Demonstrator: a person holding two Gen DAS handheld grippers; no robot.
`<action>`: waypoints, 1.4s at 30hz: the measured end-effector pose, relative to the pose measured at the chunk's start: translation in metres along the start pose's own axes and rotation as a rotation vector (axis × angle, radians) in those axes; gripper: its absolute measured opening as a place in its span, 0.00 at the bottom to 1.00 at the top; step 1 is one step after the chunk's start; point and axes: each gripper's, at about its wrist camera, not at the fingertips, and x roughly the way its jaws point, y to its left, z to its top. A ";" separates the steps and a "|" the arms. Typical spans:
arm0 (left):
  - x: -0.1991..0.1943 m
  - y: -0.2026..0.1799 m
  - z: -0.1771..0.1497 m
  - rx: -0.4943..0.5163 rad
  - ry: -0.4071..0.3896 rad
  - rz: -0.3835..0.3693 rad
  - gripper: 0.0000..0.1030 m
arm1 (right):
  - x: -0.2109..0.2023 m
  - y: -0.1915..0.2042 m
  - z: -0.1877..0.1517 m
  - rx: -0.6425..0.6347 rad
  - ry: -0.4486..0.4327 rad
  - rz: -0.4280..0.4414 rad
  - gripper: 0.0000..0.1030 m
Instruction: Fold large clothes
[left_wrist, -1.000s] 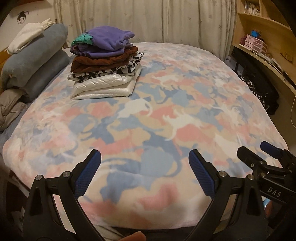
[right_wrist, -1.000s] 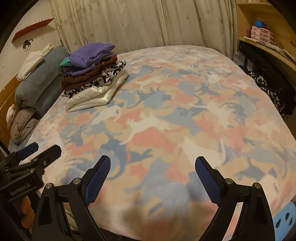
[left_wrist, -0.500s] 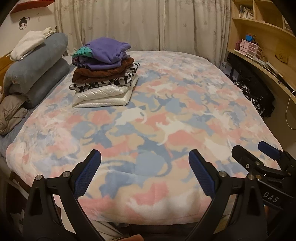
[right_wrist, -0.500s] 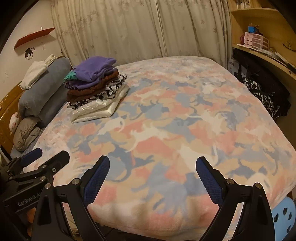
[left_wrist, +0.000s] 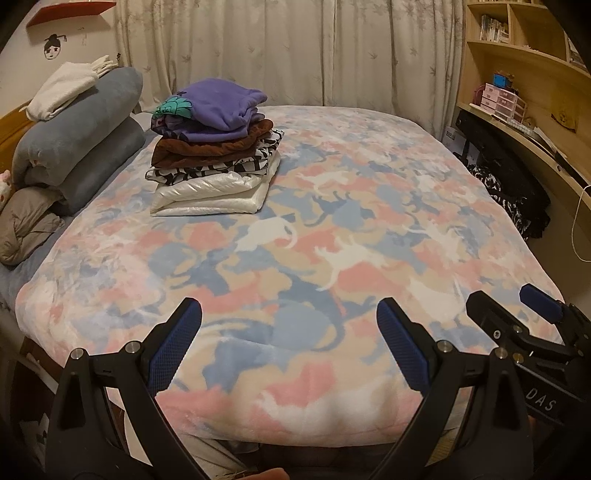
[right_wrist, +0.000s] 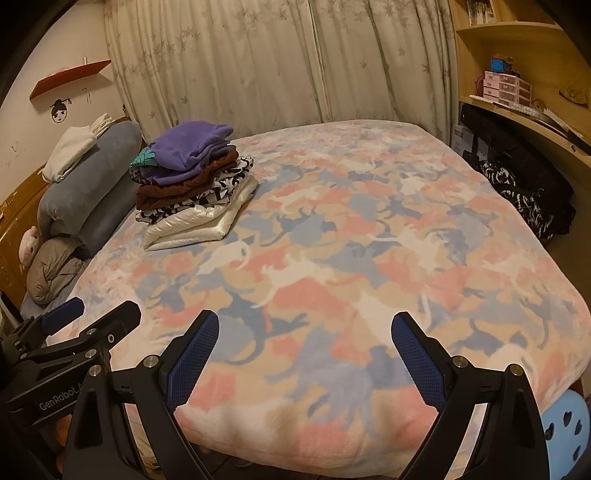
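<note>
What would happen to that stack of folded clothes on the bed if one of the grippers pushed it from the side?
The stack of folded clothes would probably shear rather than slide whole: the layers are soft and loosely piled. The purple top piece sits rumpled and bulging, so it likely slips off first. The shiny white bottom layer looks slick, yet the fleecy blanket may grip it.
</note>
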 end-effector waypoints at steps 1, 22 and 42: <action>-0.001 0.001 0.000 -0.001 0.001 0.001 0.92 | 0.000 -0.002 0.000 0.000 0.000 0.002 0.93; 0.008 0.001 -0.003 -0.012 0.028 0.016 0.92 | 0.002 -0.002 -0.002 0.000 0.001 0.004 0.93; 0.009 0.001 -0.005 -0.012 0.031 0.019 0.92 | -0.001 0.000 -0.001 0.001 0.002 0.002 0.93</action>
